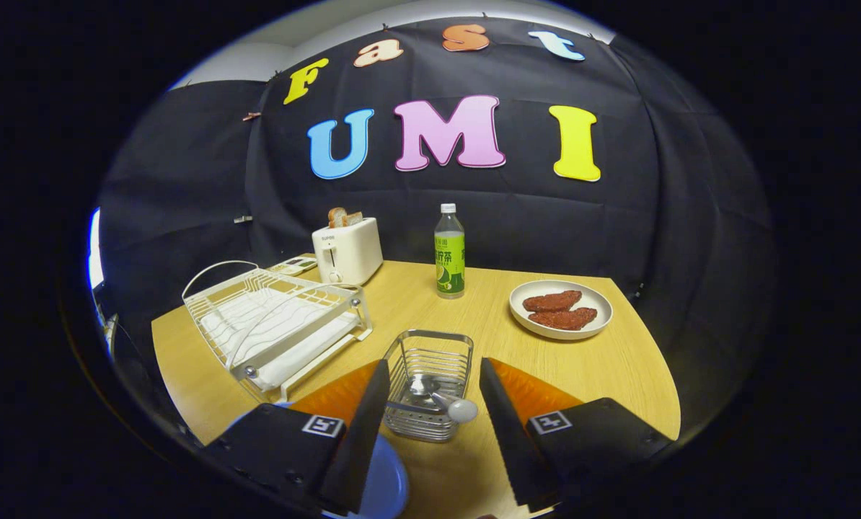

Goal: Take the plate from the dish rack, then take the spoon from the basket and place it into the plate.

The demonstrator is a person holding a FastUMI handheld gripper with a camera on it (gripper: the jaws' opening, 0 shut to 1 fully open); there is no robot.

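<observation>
My gripper (430, 382) is open, its fingers spread to either side of a wire basket (430, 360) on the wooden table. A spoon (448, 404) lies in the basket, its rounded end resting over the near rim, between my fingers. A blue plate (387, 483) lies flat on the table under my left finger (362, 425), mostly hidden by it. The white dish rack (275, 324) stands to the left beyond the fingers, with no dishes in it.
A white toaster (347, 251) with bread stands at the back left. A green-labelled bottle (450, 252) is behind the basket. A white plate (560, 310) with two brown pieces of food sits at the right. The table edge (661, 389) curves close on the right.
</observation>
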